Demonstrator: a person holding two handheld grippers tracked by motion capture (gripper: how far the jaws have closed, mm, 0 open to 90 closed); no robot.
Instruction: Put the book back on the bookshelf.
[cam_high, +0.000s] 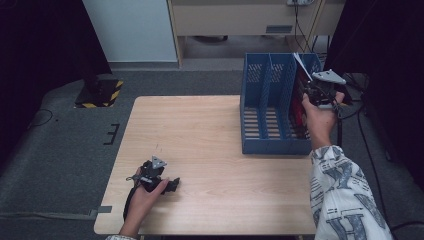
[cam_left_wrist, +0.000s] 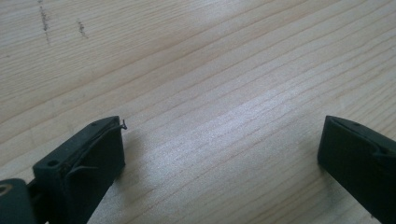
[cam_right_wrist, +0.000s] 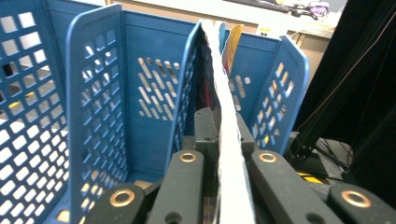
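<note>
A blue three-slot file rack (cam_high: 260, 107) stands on the right part of the wooden table (cam_high: 200, 135). My right gripper (cam_high: 314, 91) hovers over the rack's rightmost slot, shut on a thin book or magazine (cam_high: 300, 62) held on edge. In the right gripper view the white page edge (cam_right_wrist: 229, 154) runs up between the closed jaws, and the blue dividers (cam_right_wrist: 93, 93) stand behind it. Dark red items (cam_high: 300, 112) stand in that slot. My left gripper (cam_high: 172, 186) rests on the table near the front left, open, with bare wood (cam_left_wrist: 219, 116) between its jaws.
Grey carpet surrounds the table. A black-and-yellow marked base (cam_high: 100, 94) sits on the floor at the far left. Cables (cam_high: 367, 145) trail on the floor to the right of the rack. A cabinet (cam_high: 240, 20) stands behind.
</note>
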